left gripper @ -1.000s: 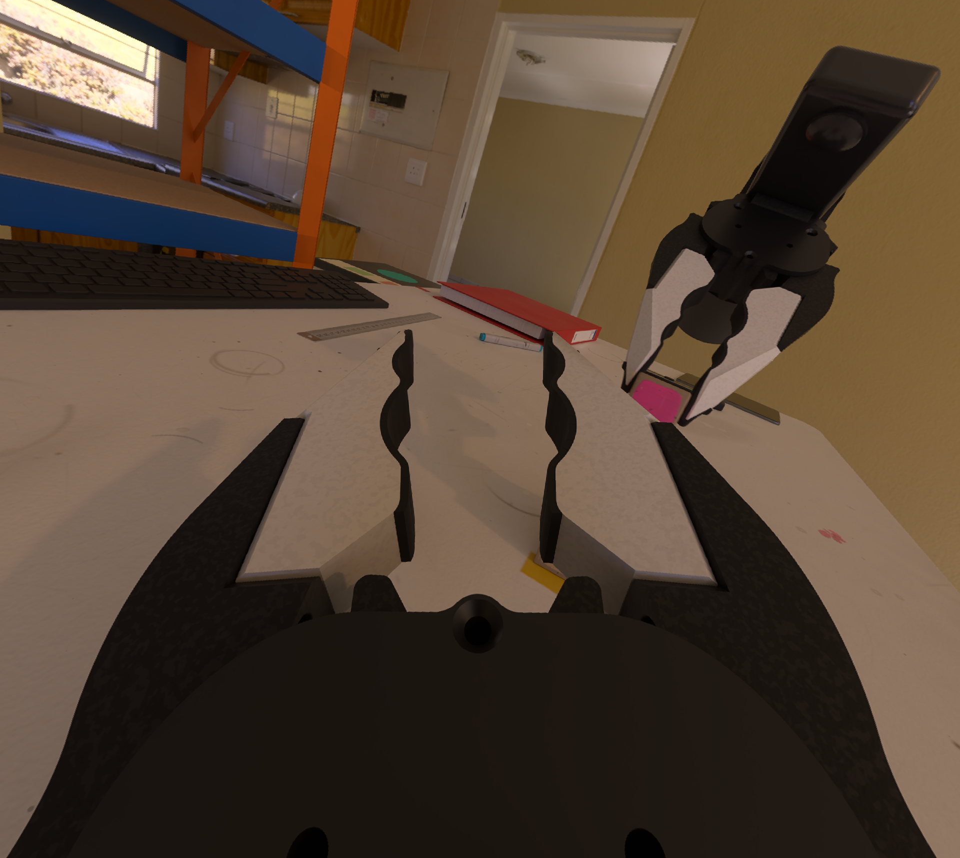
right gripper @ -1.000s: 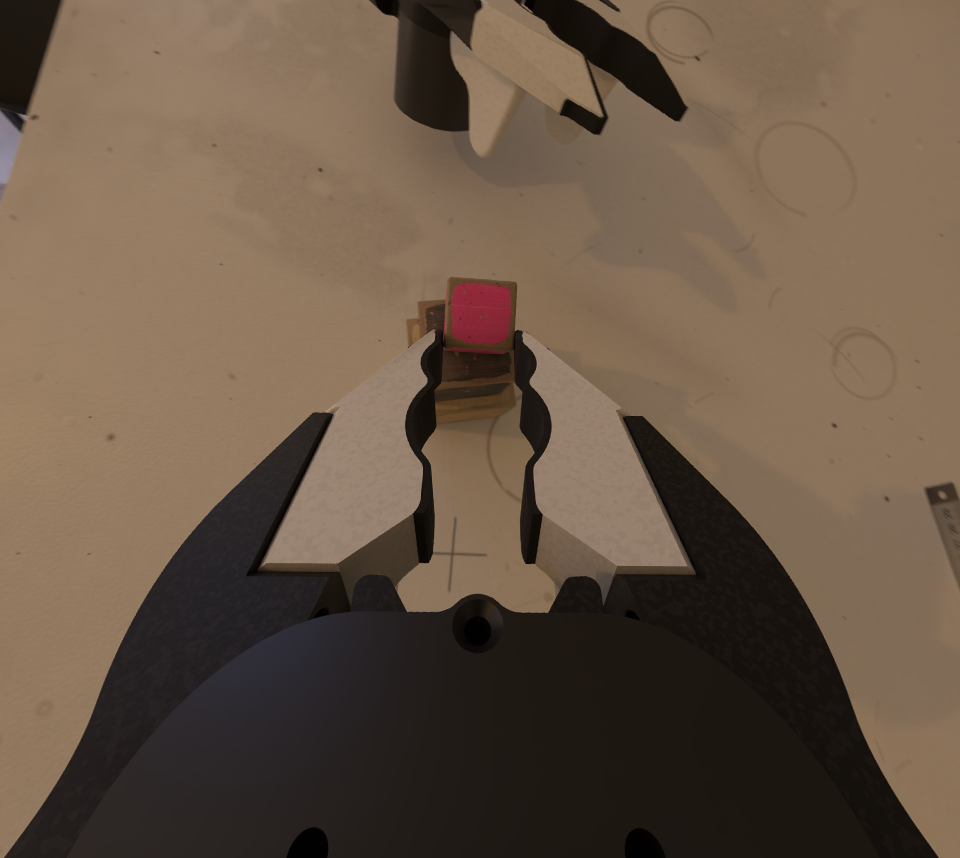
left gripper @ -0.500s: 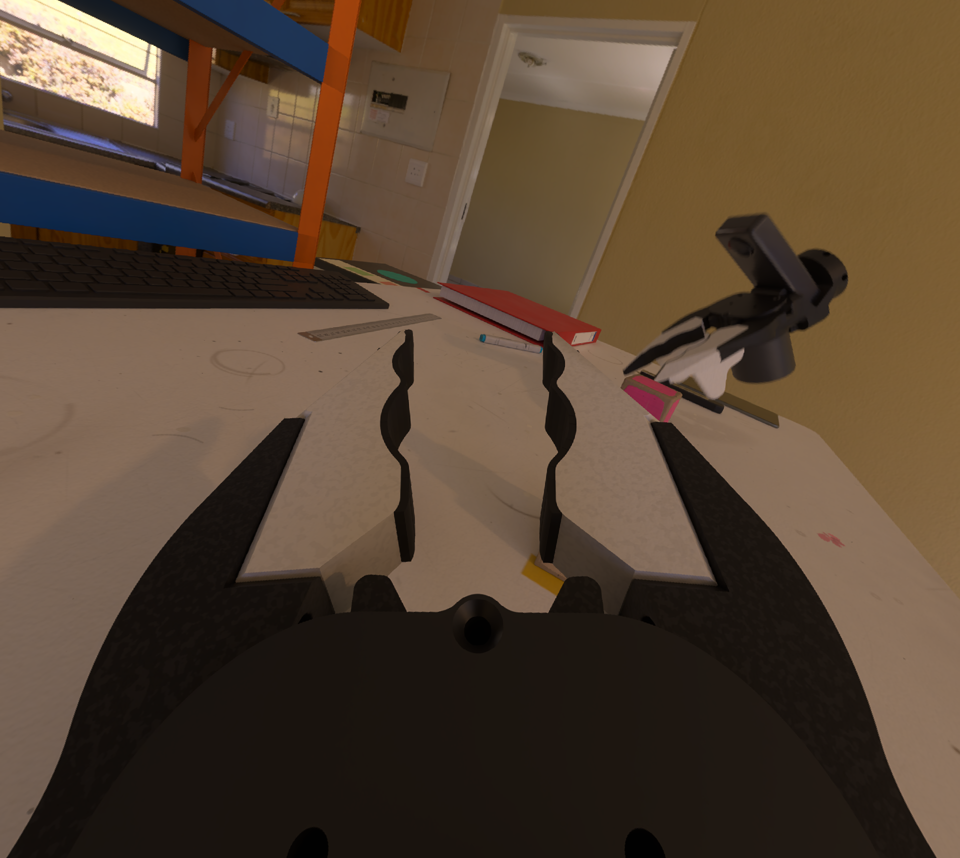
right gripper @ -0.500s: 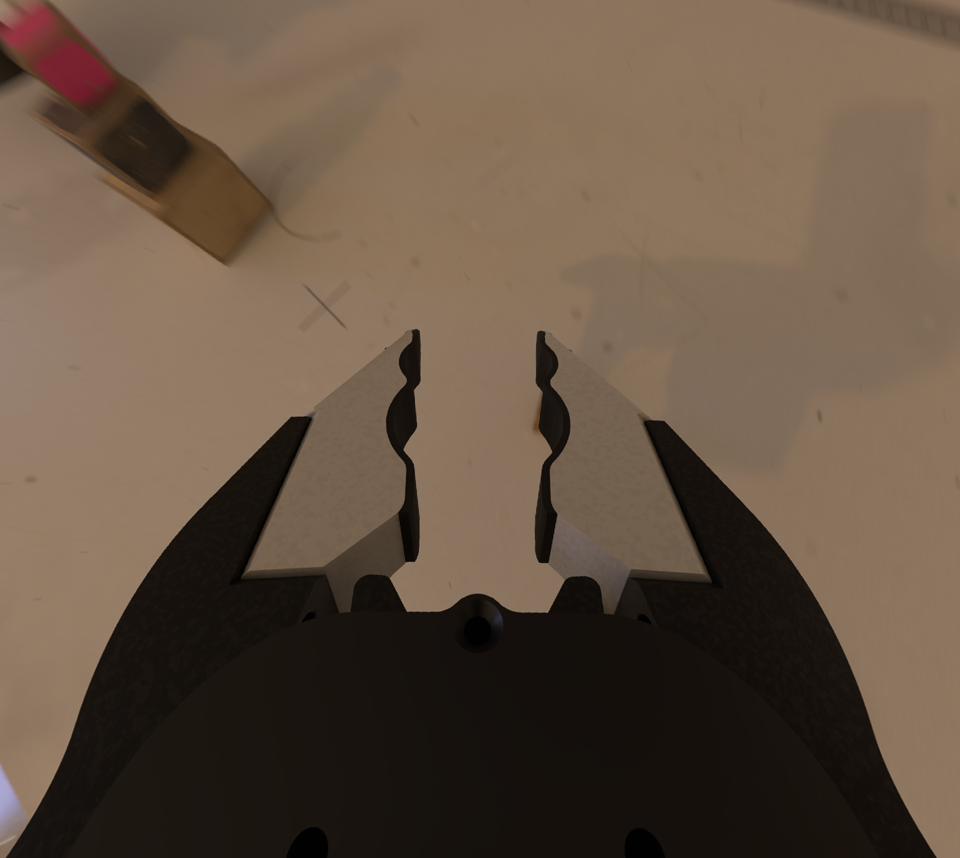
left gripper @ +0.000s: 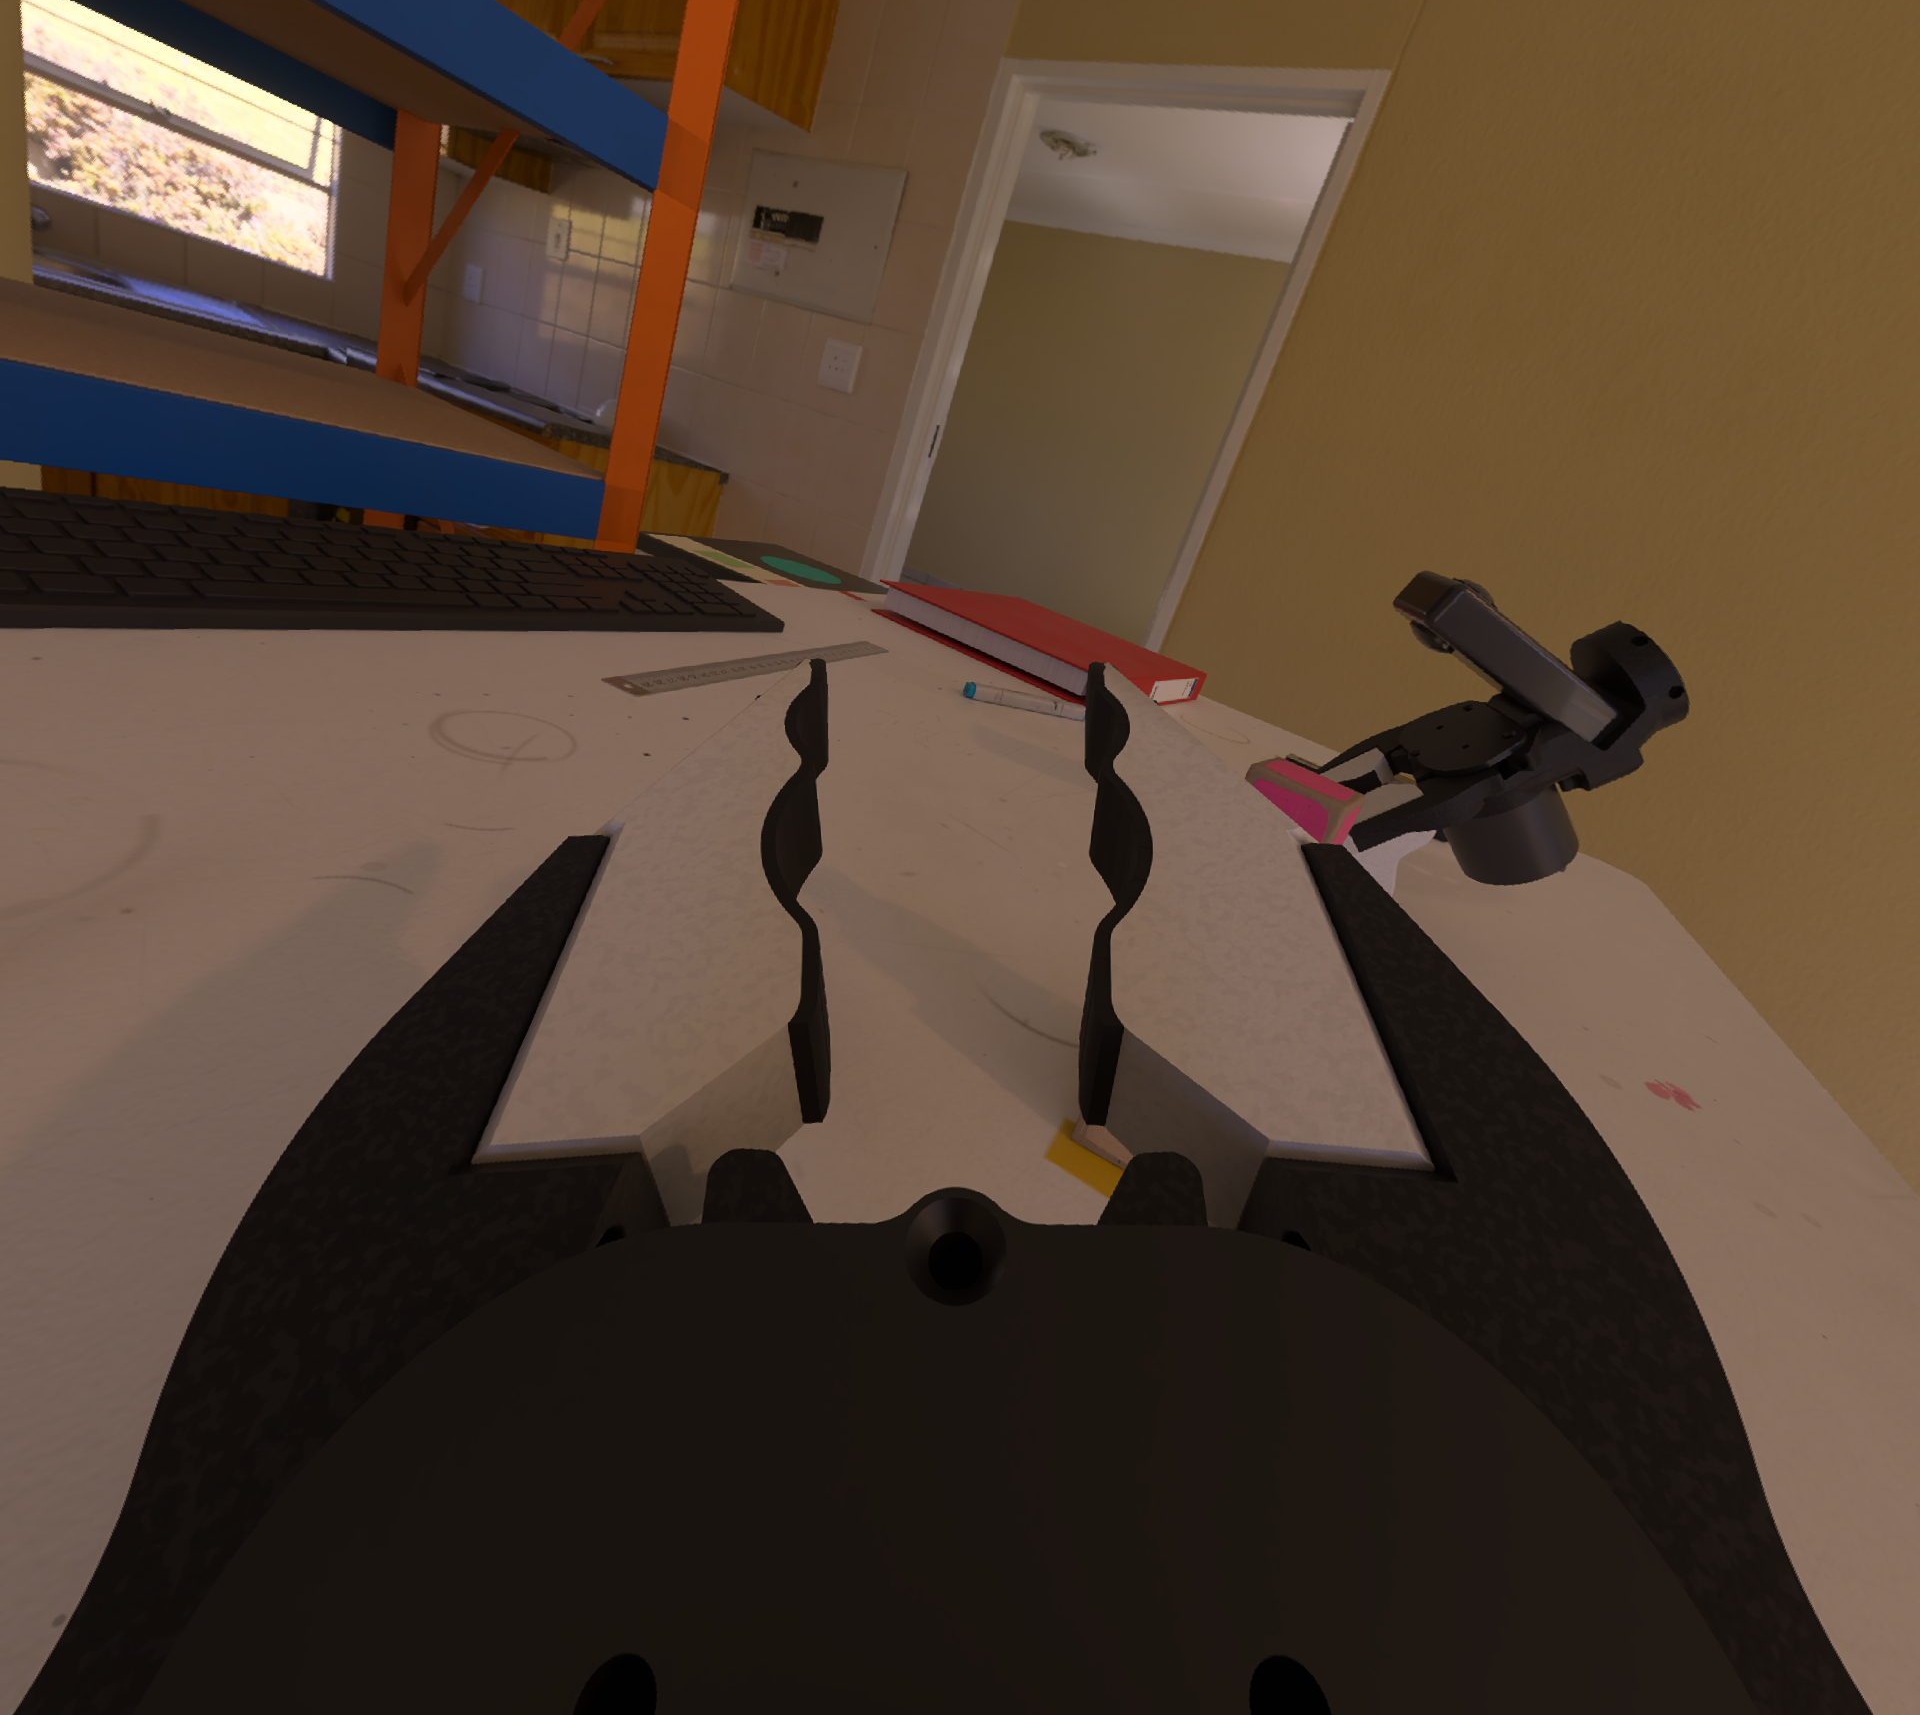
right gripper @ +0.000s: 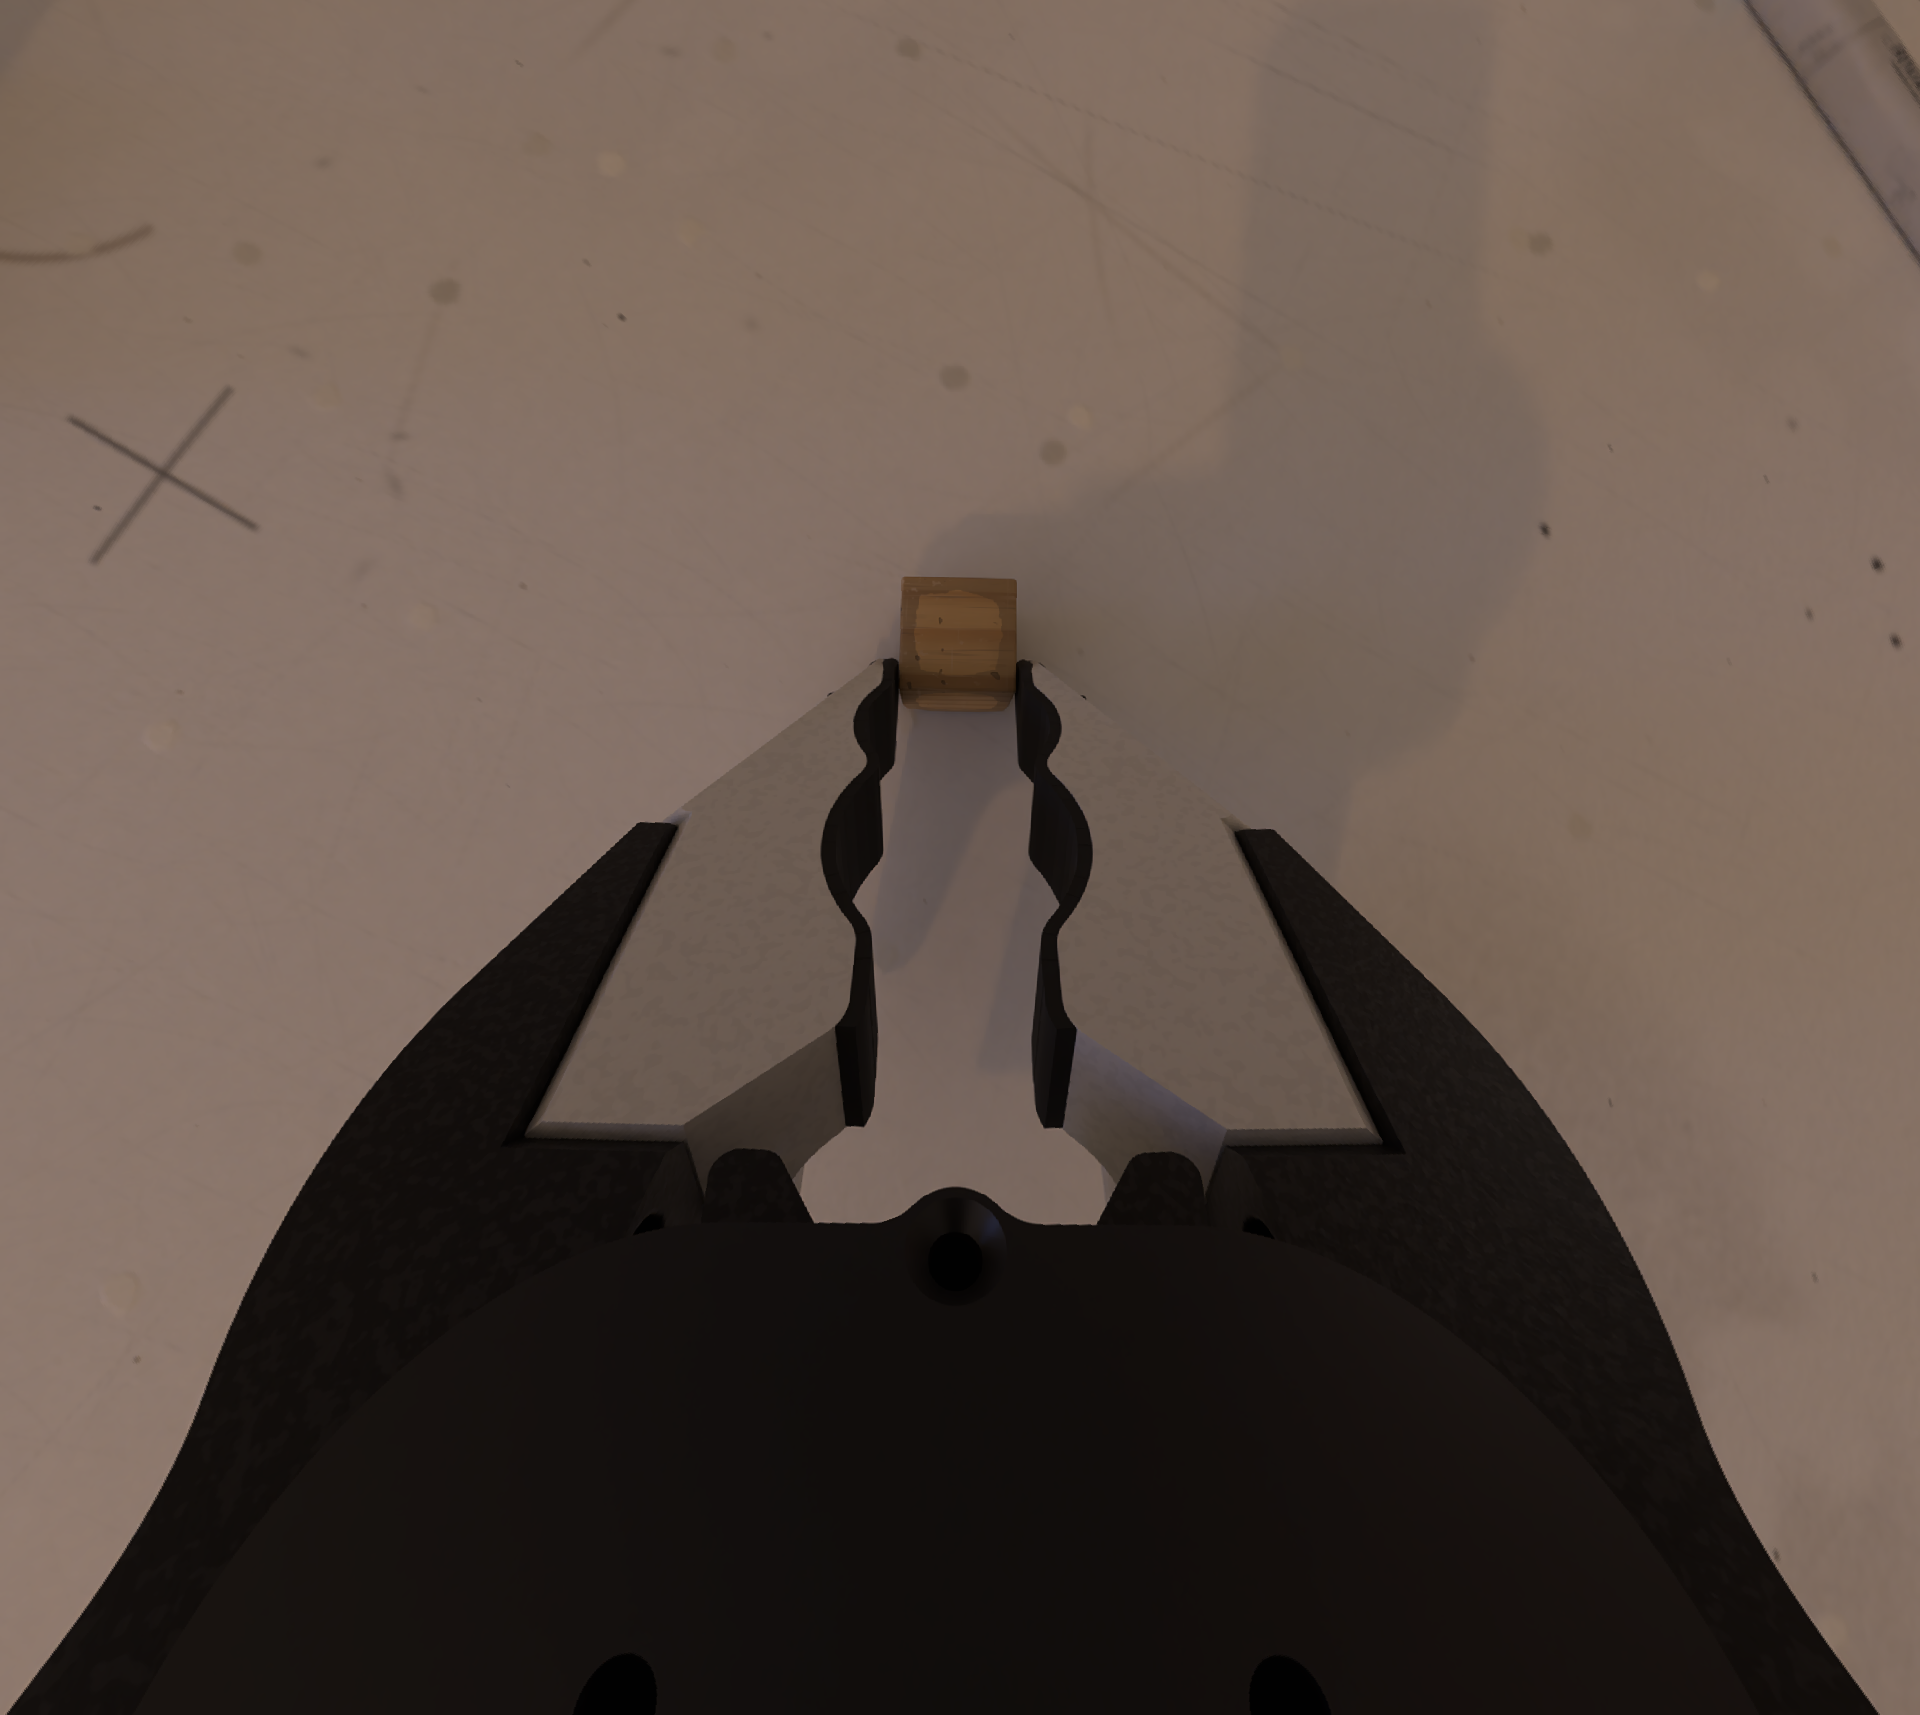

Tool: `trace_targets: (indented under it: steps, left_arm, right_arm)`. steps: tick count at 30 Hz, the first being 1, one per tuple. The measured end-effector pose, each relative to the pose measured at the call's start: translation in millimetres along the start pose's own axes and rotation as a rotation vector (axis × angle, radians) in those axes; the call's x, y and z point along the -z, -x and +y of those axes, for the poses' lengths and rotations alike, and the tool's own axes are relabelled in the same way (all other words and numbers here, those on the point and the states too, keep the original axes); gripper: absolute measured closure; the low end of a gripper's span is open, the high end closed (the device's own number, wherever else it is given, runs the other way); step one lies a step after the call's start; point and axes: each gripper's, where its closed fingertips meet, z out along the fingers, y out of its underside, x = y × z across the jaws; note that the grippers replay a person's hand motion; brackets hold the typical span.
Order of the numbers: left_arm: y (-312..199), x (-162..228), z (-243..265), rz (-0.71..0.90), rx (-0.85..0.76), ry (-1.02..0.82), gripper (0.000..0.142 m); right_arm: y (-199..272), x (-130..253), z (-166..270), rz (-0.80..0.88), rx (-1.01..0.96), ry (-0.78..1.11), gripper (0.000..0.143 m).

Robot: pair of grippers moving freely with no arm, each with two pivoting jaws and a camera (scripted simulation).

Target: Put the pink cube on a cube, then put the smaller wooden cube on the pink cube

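Observation:
In the right wrist view the smaller wooden cube [right gripper: 956, 639] sits on the table between my right gripper's fingertips. My right gripper [right gripper: 956, 678] has its jaws narrowed to the cube's width, the pads against its two sides. In the left wrist view the pink cube [left gripper: 1297, 801] with tan edges stands at the right, partly hidden behind my own right finger [left gripper: 1195, 886]. What it rests on is hidden. The right gripper [left gripper: 1387, 798] shows low over the table just right of the pink cube. My left gripper [left gripper: 956, 678] is open and empty, low over the table.
A black keyboard [left gripper: 364, 585] and a blue and orange shelf rack [left gripper: 665, 211] stand at the back left. A steel ruler [left gripper: 743, 668], a white marker [left gripper: 1023, 701] [right gripper: 1829, 86] and a red book [left gripper: 1039, 637] lie ahead. The table edge [left gripper: 1766, 1073] runs along the right.
My right gripper left the pink cube's stack, swung across the table to the smaller wooden cube, and narrowed its jaws around it. My left gripper has not moved.

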Motion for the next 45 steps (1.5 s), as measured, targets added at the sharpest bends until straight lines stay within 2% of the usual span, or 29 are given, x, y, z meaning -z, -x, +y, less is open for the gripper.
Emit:
trace_targets:
  steps: [3,7,10,14,18,20,23,28,33,45]
  left_arm:
    - [0.0,0.5,-0.4,-0.001,-0.001,-0.004,0.093]
    - [0.5,-0.5,0.8,0.001,0.007,0.007,0.093]
    - [0.7,-0.5,0.8,0.001,0.009,0.006,0.093]
    - [0.2,-0.4,0.9,0.003,0.006,0.009,0.093]
    - [-0.2,0.7,-0.2,0.004,0.004,-0.002,0.093]
    - [-0.3,0.9,-0.3,0.004,0.003,-0.004,0.093]
    - [0.7,0.3,0.2,0.004,0.011,0.002,0.093]
    - [1.5,0.3,0.3,0.001,0.018,0.001,0.093]
    - [1.8,-0.2,1.0,0.0,0.02,0.008,0.093]
    - [1.9,-0.1,1.3,0.0,0.022,0.009,0.093]
  right_arm:
    - [21.4,3.8,-21.9,-0.101,0.047,-0.067,0.122]
    - [92.4,43.1,-84.5,-0.45,0.222,-0.253,0.122]
    - [147.6,75.3,-119.0,-0.665,0.446,-0.279,0.122]
    - [197.9,88.4,-144.5,-0.808,0.727,-0.267,0.122]
    - [221.0,87.1,-155.7,-0.908,0.808,-0.243,0.122]
    - [225.8,84.3,-155.2,-0.931,0.831,-0.232,0.122]
    - [224.7,74.3,-155.8,-0.878,0.866,-0.199,0.122]
    - [227.7,65.1,-162.0,-0.899,0.778,-0.195,0.122]
    - [230.3,63.1,-159.3,-0.89,0.769,-0.174,0.122]
    - [236.7,52.1,-146.0,-0.811,0.846,-0.108,0.122]
